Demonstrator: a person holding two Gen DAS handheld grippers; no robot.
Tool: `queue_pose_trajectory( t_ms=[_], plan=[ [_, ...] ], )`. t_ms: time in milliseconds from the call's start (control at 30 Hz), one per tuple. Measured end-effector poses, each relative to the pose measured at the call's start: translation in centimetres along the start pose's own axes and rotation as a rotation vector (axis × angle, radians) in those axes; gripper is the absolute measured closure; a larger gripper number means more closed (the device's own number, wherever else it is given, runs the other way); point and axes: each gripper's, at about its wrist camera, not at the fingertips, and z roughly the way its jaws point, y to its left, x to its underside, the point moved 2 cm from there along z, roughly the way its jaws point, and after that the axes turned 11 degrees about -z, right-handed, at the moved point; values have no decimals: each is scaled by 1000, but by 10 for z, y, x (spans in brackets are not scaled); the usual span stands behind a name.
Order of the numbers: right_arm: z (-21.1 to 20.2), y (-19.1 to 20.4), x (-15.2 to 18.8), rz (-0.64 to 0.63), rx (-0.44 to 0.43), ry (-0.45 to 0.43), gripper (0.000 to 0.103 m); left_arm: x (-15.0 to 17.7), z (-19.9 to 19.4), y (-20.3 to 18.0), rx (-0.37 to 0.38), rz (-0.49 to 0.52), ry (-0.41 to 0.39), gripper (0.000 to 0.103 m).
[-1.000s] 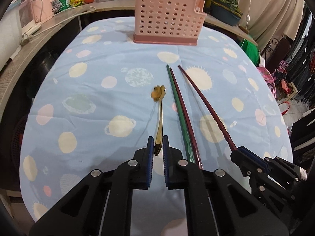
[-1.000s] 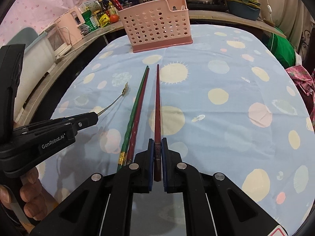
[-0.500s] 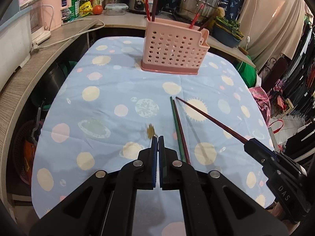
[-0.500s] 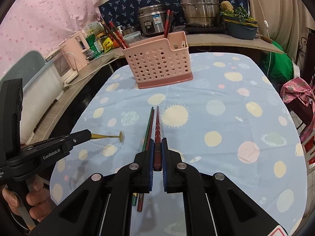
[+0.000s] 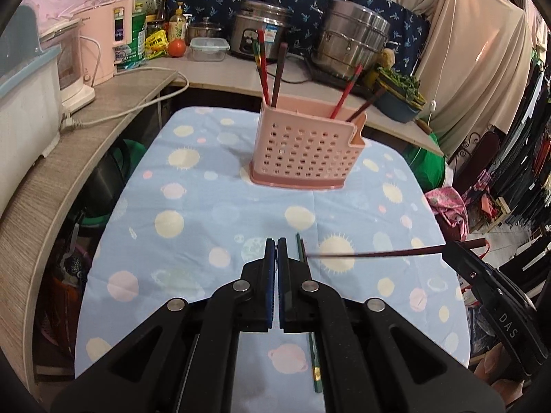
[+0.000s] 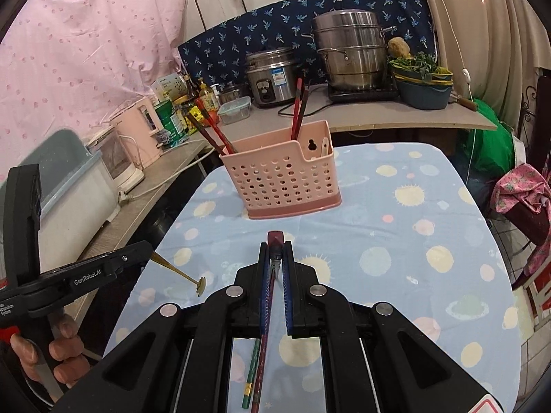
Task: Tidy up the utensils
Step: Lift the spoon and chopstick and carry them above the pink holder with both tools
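Observation:
A pink perforated utensil basket (image 5: 304, 153) (image 6: 282, 179) stands upright at the far end of the table, with several chopsticks in it. My left gripper (image 5: 276, 242) is shut on a gold spoon with a flower end (image 6: 179, 272); the spoon shows only in the right wrist view. My right gripper (image 6: 275, 247) is shut on a dark red chopstick (image 5: 372, 253), held above the table. A green chopstick (image 5: 314, 361) and a dark red one (image 6: 263, 361) lie on the cloth below the grippers.
The table has a blue cloth with sun and planet prints (image 5: 193, 213). A grey counter (image 5: 86, 144) with appliances, pots and a white cable runs along the left and back. Clothes and a pink bundle (image 5: 447, 206) are at the right.
Both grippers have lifted up and moved forward with the spoon and the chopstick. The red chopstick has swung to point left across the left wrist view. The basket is nearer.

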Motion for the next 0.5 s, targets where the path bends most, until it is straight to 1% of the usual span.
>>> queue_pose_trajectory(
  t_ms=[167,333,500],
  plan=[
    [1,-8,-25,-1,10,-44,96,-27,-6,-11,30,4,-29,102],
    [0,-16,-55,7,15,-98,96,-58,-13,-25,55,21,-84,102],
    [-3,-25,-94,23,21,-185,96,-96,-17,-41,88,25,-133,102]
  ],
)
